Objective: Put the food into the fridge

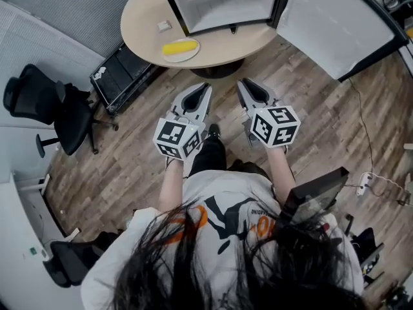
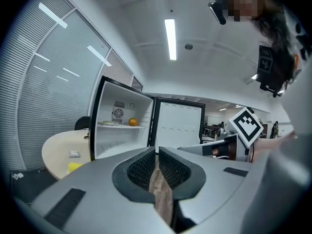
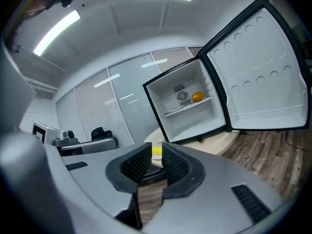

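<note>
Yellow food [image 1: 178,46], 1 pc, on 1 plate [image 1: 192,54] on tabletop [image 1: 142,18]: ahead-left of your L hand-held gripper [image 1: 205,86], well apart. L jaws closed, empty. R hand-held gripper [image 1: 241,82] closed, empty. 1 fridge [image 1: 222,17], door [image 1: 335,24] open; 1 orange [image 3: 197,97] on shelf [image 3: 187,107].

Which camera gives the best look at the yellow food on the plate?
The head view: the yellow food lies whole on its plate there. The left gripper view catches only its edge, and the right gripper view only a small yellow sliver.
</note>
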{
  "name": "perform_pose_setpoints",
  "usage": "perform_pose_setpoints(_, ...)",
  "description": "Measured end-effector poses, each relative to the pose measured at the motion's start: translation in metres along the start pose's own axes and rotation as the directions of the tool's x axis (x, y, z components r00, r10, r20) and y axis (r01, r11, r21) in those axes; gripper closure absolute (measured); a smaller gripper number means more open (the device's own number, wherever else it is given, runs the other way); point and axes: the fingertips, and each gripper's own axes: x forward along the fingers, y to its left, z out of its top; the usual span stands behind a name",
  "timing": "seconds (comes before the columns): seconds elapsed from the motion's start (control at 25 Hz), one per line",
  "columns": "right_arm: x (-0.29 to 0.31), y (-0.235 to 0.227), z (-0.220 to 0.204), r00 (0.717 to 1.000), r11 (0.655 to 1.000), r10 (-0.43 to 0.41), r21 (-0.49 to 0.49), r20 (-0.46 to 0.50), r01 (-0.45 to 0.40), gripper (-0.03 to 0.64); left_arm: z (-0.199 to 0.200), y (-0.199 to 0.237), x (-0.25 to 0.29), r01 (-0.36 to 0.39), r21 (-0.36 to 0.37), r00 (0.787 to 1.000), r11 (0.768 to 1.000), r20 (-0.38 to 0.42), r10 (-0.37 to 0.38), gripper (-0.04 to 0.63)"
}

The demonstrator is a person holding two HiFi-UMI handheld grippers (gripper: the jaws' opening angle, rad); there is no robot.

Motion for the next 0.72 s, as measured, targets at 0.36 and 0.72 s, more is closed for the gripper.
perform_pose_setpoints(0.36, -0.036, 0.016, -0.020, 1.000, 1.000, 0.028, -0.008, -0.013, -0.028, 0.548, -0.015, -0.041, -0.034, -0.014, 0.013, 1.000, 1.000, -0.012, 0.014, 0.581)
perform_pose_setpoints(0.72, -0.049, 0.038, -0.029, 0.999, 0.998, 0.049, -0.028, -0.014, -0.049, 0.552, -0.021, -0.053, -0.063, -0.030, 0.034, 0.999, 0.999, -0.011, 0.031, 0.581)
